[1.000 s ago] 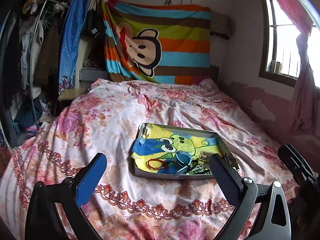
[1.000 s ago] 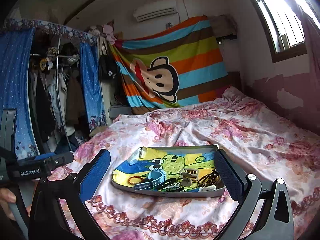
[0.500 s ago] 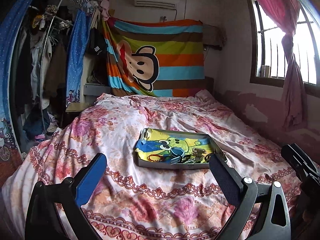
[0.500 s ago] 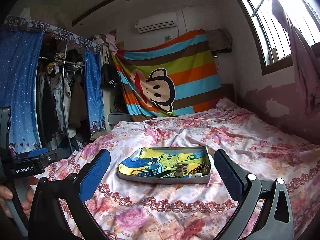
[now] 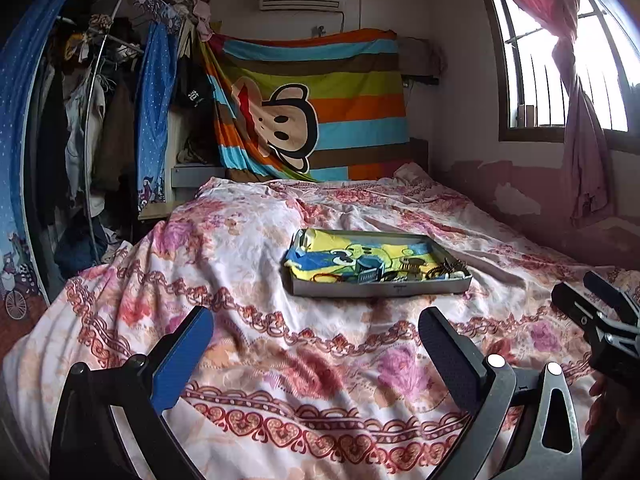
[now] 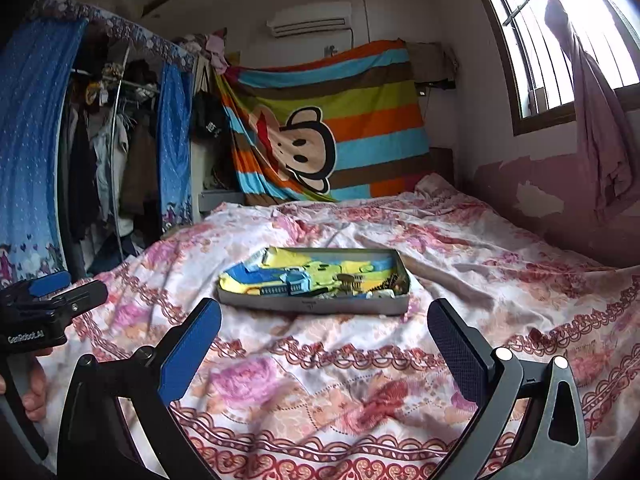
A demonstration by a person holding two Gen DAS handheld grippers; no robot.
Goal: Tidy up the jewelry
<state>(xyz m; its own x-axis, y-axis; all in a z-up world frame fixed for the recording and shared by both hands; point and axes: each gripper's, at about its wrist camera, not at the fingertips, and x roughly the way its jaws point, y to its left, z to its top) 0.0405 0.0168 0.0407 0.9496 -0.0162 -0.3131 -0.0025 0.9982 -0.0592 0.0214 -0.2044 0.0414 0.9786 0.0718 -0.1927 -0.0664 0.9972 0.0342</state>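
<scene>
A shallow grey tray [image 5: 380,290] lined with a yellow and blue cartoon cloth lies on the bed; it also shows in the right wrist view [image 6: 312,307]. Jewelry lies along its near side: a red bangle [image 5: 325,278], a blue clip [image 6: 295,281], dark beads [image 5: 446,269] and other small pieces. My left gripper [image 5: 314,328] is open and empty, well short of the tray. My right gripper [image 6: 324,322] is open and empty, also short of the tray.
The bed has a rumpled pink floral sheet [image 5: 248,248]. A clothes rack with blue curtains [image 5: 80,140] stands at the left. A striped monkey blanket [image 5: 312,108] hangs behind. A window with a pink curtain [image 5: 576,92] is at the right.
Both grippers have pulled back and away from the tray, which now looks smaller and farther off. Both stay open and empty.
</scene>
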